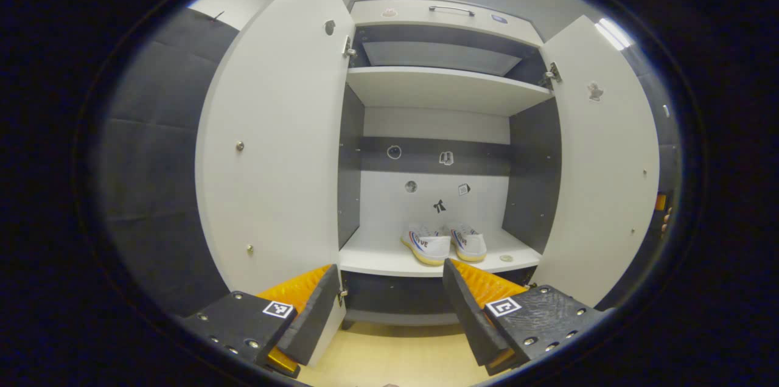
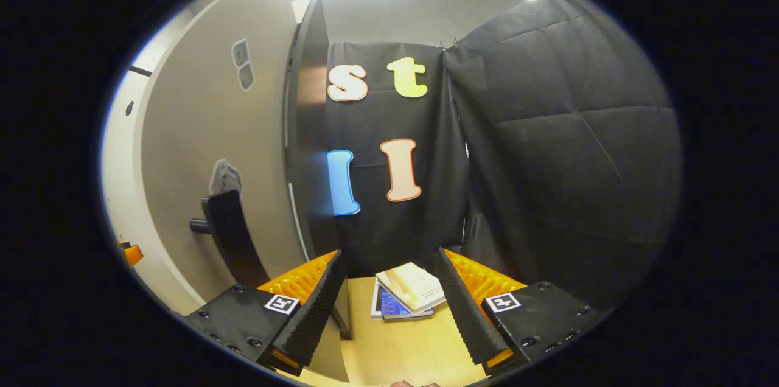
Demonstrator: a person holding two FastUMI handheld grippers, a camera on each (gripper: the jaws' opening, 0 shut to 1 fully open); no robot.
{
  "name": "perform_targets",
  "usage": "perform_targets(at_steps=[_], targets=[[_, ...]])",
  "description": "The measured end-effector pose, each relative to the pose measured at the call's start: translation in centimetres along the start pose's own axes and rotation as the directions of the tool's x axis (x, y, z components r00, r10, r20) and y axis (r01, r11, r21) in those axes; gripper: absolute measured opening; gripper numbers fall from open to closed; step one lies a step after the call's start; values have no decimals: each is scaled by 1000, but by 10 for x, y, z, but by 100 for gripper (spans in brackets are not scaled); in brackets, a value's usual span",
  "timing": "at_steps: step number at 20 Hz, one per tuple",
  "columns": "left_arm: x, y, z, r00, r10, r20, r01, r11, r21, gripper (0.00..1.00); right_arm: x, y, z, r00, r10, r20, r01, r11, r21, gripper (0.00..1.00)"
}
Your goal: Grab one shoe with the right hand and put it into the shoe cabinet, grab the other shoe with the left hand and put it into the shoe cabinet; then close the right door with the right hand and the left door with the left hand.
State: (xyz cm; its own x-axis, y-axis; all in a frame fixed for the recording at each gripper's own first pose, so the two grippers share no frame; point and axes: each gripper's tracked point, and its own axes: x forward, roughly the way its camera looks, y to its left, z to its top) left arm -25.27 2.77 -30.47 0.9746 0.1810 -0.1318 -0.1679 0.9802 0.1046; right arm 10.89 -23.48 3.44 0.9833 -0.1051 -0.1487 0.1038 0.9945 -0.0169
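White shoes (image 1: 443,244) with yellow soles; white doors (image 1: 277,131), grey cabinet (image 1: 535,174) walls.

The left gripper (image 1: 389,308) has two thick flat fingers with ridged faces. Behind each finger (image 1: 313,314) sits a chunky black block with small round silver screws along its edge. On top of each block is a little white square sticker (image 1: 279,309) with a black blocky pattern. The right gripper (image 2: 389,308) is built the same way: two ridged fingers, black blocks dotted with screws (image 2: 252,342), and a square black-and-white sticker (image 2: 502,302) on each block.
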Motion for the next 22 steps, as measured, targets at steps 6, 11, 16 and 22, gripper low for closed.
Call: perform_targets(at_steps=[6, 11, 16, 22], targets=[[-5, 9, -16, 999, -44, -27, 44, 999, 0, 99, -10, 4, 2, 999, -55, -2, 55, 998, -32, 93], [-11, 0, -29, 991, -120, -67, 117, 992, -45, 99, -19, 30, 1, 998, -57, 15, 57, 998, -32, 87], [-19, -2, -24, 986, -160, -51, 159, 987, -26, 98, -19, 61, -4, 1000, -22, 3, 23, 1000, -13, 91], [-37, 16, -31, 982, -177, -62, 175, 984, -37, 99, -25, 99, -6, 1000, 1, 12, -1, 1000, -23, 91]])
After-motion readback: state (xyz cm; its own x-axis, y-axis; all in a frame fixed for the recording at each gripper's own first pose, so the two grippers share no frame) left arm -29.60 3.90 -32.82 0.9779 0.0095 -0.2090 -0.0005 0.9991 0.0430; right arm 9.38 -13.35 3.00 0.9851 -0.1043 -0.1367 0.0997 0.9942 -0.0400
